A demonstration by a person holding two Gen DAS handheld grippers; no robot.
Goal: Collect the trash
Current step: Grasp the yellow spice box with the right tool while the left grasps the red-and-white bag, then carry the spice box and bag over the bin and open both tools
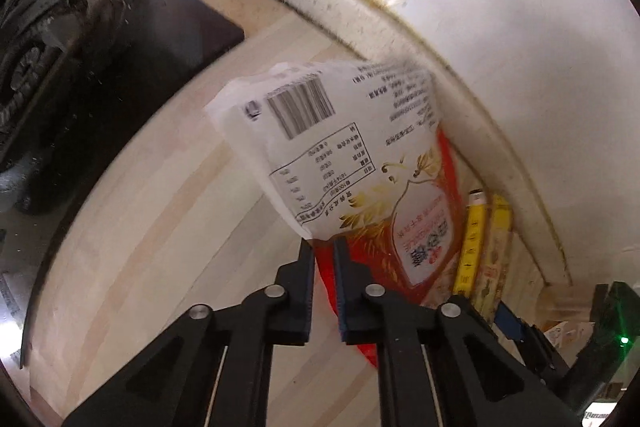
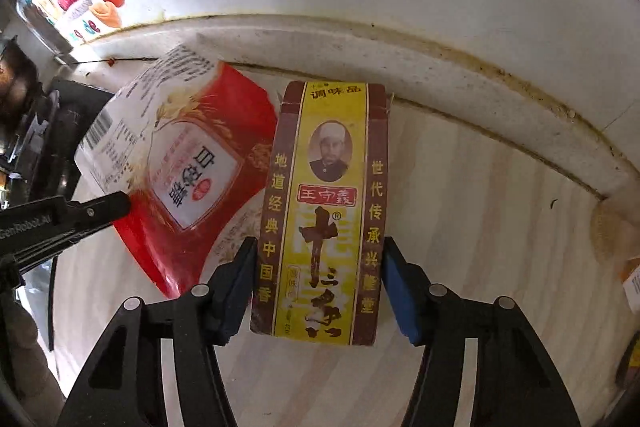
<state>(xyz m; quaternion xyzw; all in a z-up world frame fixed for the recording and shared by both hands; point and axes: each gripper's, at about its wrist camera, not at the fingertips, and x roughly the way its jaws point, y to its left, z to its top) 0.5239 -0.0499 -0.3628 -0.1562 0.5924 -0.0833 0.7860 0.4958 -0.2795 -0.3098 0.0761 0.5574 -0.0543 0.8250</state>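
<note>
Meanwhile left tool (image 1: 323, 247) pinches red bag (image 1: 348, 147); right tool (image 2: 318, 259) clamps box (image 2: 320, 211).

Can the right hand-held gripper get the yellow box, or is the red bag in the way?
Probably yes. The right hand-held gripper already straddles the yellow box; the red bag lies beside it, not between.

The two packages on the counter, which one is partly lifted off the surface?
The red and white bag, pinched at its edge by the left tongs, with its white end raised. The yellow and brown box lies flat between the right tongs.
</note>
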